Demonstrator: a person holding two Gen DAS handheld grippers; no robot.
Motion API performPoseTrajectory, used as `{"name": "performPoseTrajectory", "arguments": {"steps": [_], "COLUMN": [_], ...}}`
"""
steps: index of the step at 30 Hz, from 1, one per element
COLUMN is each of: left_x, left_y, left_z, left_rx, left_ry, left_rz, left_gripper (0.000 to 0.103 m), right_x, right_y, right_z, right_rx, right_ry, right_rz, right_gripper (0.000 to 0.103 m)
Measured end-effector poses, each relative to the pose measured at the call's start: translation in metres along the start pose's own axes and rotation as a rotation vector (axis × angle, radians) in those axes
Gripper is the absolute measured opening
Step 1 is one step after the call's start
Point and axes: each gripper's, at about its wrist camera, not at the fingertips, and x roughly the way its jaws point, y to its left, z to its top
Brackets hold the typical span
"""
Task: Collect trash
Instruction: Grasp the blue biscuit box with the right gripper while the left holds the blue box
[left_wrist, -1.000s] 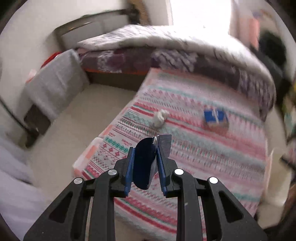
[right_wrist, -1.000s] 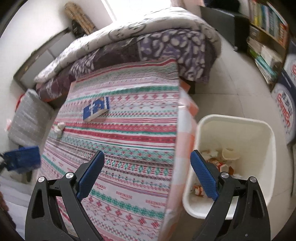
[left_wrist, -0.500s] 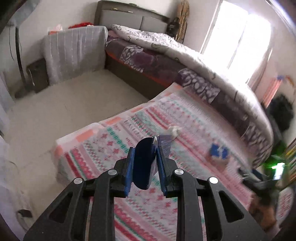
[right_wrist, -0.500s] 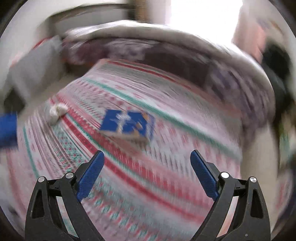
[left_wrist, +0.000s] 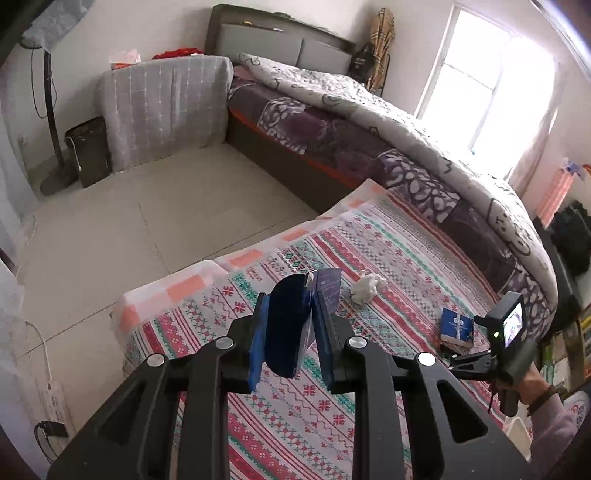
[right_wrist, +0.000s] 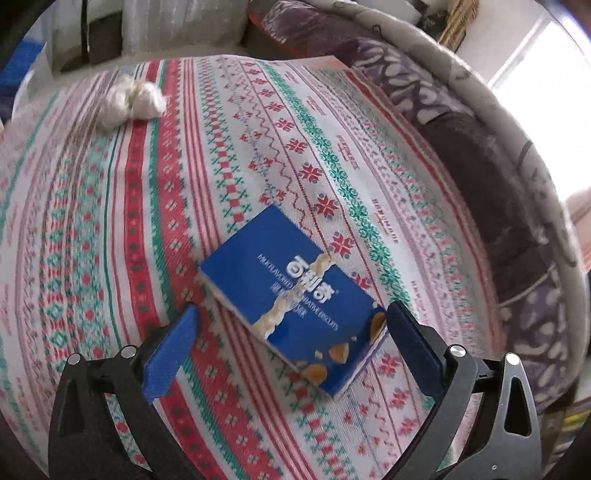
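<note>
The right tongs hang spread as wide as they go over a blue biscuit box, holding nothing. The box lies flat on a cloth-covered counter, set on a slant between the two blue pads. One corner sits just beside the right-hand pad; the left-hand pad stands clear of it.

To grip well, the tongs would probably need a slight turn so the pads meet the box's two long edges squarely, not corner to corner. They should then come low enough to catch its thin sides before closing. It is light cardboard, so a gentle squeeze should do; a hard one could crush it.

The box is a slim rectangle, glossy, printed with white lettering and pictures of golden biscuits. The cloth is woven and ribbed, with red, green and white bands of snowflake patterns.

A crumpled white tissue lies well apart from the box, soft and lumpy.

The left tongs are closed on a dark blue folded wrapper, stiff, curved and shiny, standing up above the pads.
</note>
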Motion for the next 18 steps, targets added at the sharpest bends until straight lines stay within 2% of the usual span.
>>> {"name": "performPoseTrajectory", "arguments": {"steps": [2,4,7,8,10,14,18], "left_x": [0.006,0.009,0.007,0.005,0.002,-0.003,-0.007], "left_y": [0.001,0.002,0.002,0.001,0.001,0.004,0.008], "left_z": [0.000,-0.001,-0.002,-0.002,-0.002,-0.002,0.001], "left_rx": [-0.005,-0.013,-0.016,-0.015,-0.014,-0.033,-0.052], "left_ry": [0.018,0.032,0.029,0.025,0.020,0.011,0.003], "left_rz": [-0.003,-0.012,-0.021,-0.025,-0.030,-0.041,-0.051], "left_gripper": [0.024,0.024,0.024,0.024,0.024,0.024,0.024], "right_x": [0.005,0.004,0.000,-0.002,-0.006,-0.019,-0.025], "right_y": [-0.006,-0.014,-0.017,-0.019,-0.021,-0.010,-0.005], "right_z": [0.002,-0.001,-0.008,-0.011,-0.016,-0.019,-0.016], "right_rx": [0.045,0.121,0.200,0.241,0.298,0.352,0.438], "right_ry": [0.010,0.003,-0.024,-0.032,-0.045,-0.062,-0.096], "right_rz": [0.062,0.119,0.112,0.113,0.104,0.059,0.023], "right_gripper": [0.086,0.060,0.038,0.036,0.025,0.017,0.002]}}
